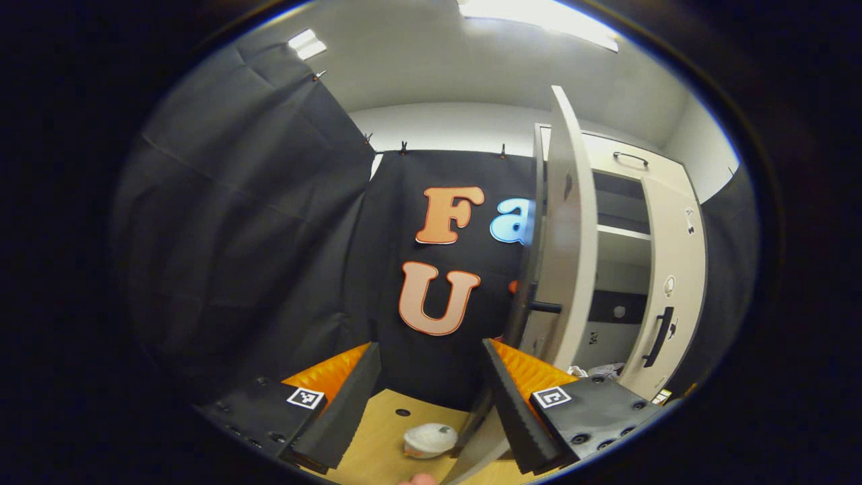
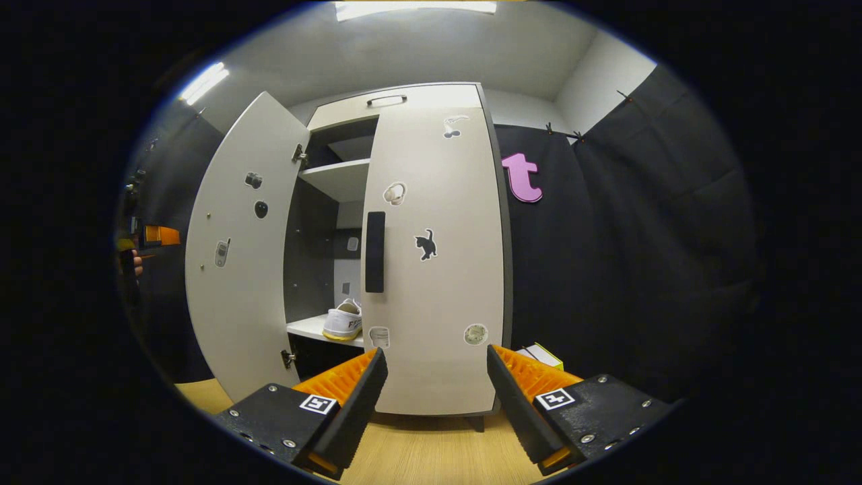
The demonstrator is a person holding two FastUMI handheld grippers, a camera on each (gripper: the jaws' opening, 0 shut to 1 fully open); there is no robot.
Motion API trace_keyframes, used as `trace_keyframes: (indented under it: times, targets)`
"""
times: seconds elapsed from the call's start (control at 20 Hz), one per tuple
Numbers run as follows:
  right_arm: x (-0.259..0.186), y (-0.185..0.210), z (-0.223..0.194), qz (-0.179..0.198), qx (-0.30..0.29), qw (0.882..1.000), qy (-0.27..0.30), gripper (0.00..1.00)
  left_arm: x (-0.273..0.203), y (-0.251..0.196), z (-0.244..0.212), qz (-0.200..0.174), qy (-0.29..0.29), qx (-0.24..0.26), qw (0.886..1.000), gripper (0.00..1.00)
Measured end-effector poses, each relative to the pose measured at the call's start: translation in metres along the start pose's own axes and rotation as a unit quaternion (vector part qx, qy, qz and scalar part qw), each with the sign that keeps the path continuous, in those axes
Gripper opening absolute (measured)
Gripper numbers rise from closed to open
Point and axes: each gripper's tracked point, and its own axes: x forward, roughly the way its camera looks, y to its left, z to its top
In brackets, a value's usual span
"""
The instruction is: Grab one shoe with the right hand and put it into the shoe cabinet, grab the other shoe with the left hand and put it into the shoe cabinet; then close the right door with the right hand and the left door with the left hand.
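**Standing before the shoe cabinet, right door shut and left door open**

Facing the shoe cabinet in the right gripper view, the right gripper hung in front of the right door, which lay closed and hid that half of the interior. The left door stood swung wide open. Through the gap a white shoe rested on the lower shelf; its far end was cut off behind the closed door's edge, so its full length could not be seen. Its long axis ran roughly across the shelf, the visible rounded end toward the open side; whether that end was toe or heel was hard to make out. At the far left edge a hand with the other gripper was partly visible, too small and dim to read.

In the left gripper view, the left gripper pointed at the booth's cloth wall, beside the open door seen nearly edge-on. Past it, pale shapes low inside the cabinet were too blurred to identify. A small white round object lay on the wooden floor between the fingers' lines, unclear in kind.

Both pairs of jaws stood wide apart, holding and touching nothing.
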Motion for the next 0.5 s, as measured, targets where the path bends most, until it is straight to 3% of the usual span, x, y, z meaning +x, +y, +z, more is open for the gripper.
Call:
trace_keyframes:
  times: [0.1, 0.45, 0.5]
  targets:
    - [-0.002, -0.004, 0.002, -0.003, -0.003, 1.000, -0.001, 0.92, 0.020, 0.003, -0.001, -0.001, 0.000, -0.006, 1.000, 0.97]
    - [-0.007, -0.021, 0.009, -0.023, 0.000, 1.000, -0.004, 0.92, 0.041, -0.017, -0.018, -0.019, 0.011, 0.028, 0.999, 0.94]
    - [-0.007, -0.023, 0.009, -0.025, 0.002, 1.000, -0.004, 0.92, 0.042, -0.015, -0.017, -0.019, 0.006, 0.035, 0.999, 0.98]
